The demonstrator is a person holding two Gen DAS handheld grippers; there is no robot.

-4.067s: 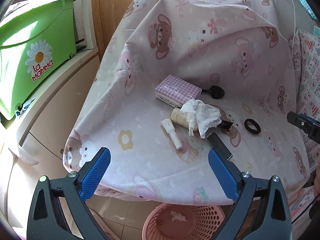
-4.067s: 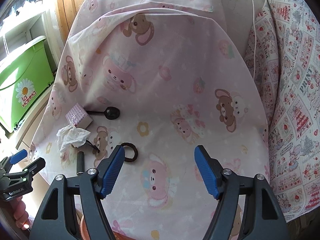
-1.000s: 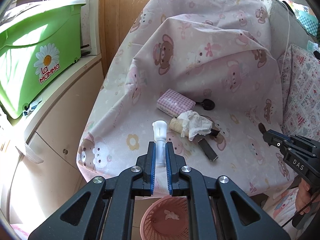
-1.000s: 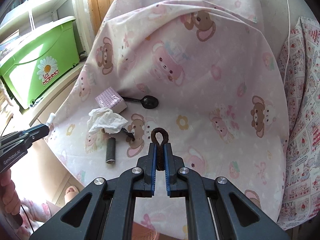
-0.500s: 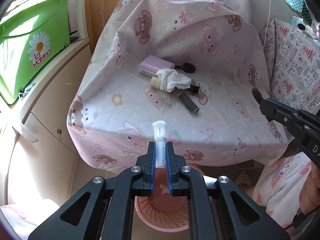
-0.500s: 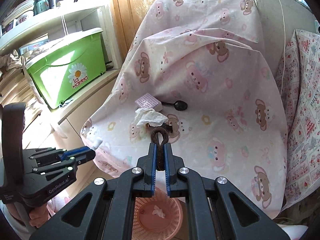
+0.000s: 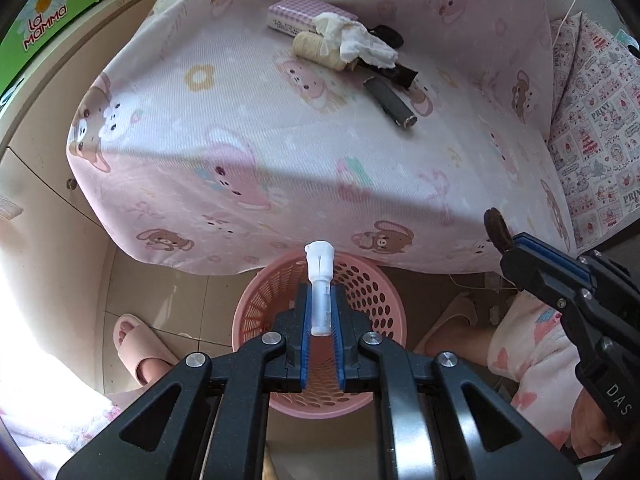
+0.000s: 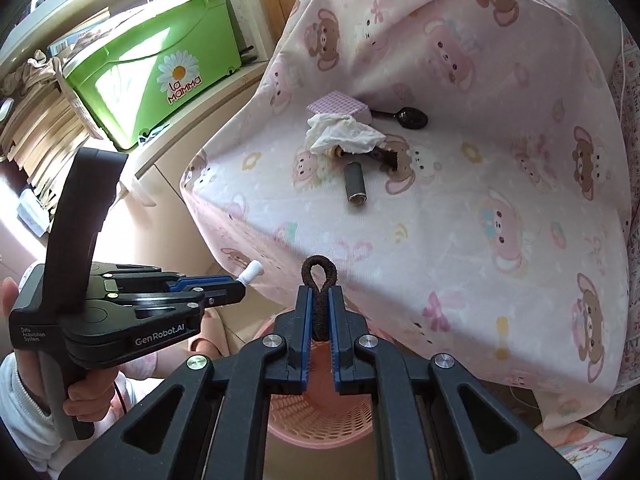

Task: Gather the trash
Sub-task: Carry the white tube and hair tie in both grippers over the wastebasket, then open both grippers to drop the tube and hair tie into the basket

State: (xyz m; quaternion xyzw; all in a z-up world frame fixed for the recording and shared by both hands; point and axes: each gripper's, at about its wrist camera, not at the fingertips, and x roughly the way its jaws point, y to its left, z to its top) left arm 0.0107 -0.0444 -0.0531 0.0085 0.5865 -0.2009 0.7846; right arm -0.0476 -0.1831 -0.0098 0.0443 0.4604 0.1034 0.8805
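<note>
My left gripper (image 7: 321, 312) is shut on a small white plastic tube (image 7: 320, 280), pointing down over the pink perforated basket (image 7: 372, 292) on the floor. My right gripper (image 8: 320, 316) is shut on a dark brown hair tie (image 8: 319, 270), squeezed into a loop, just above the same basket (image 8: 320, 416). In the left wrist view the right gripper (image 7: 506, 242) comes in from the right with the hair tie (image 7: 495, 229). On the pink bear-print cloth (image 7: 280, 140) lie a crumpled white tissue (image 7: 360, 40), a thread spool (image 7: 312, 46), a grey cylinder (image 7: 390, 100) and a checked box (image 7: 296, 14).
A black spoon (image 8: 408, 117) lies beyond the checked box. A green storage tub (image 8: 160, 56) sits on a cream cabinet to the left. A slippered foot (image 7: 140, 344) stands left of the basket, another foot (image 7: 452, 320) to its right. Patterned fabric (image 7: 596, 120) hangs at right.
Both grippers dropped and tipped downward toward the basket, still holding the tube and the hair tie. The basket now fills the lower centre of both views, and the cloth items have receded.
</note>
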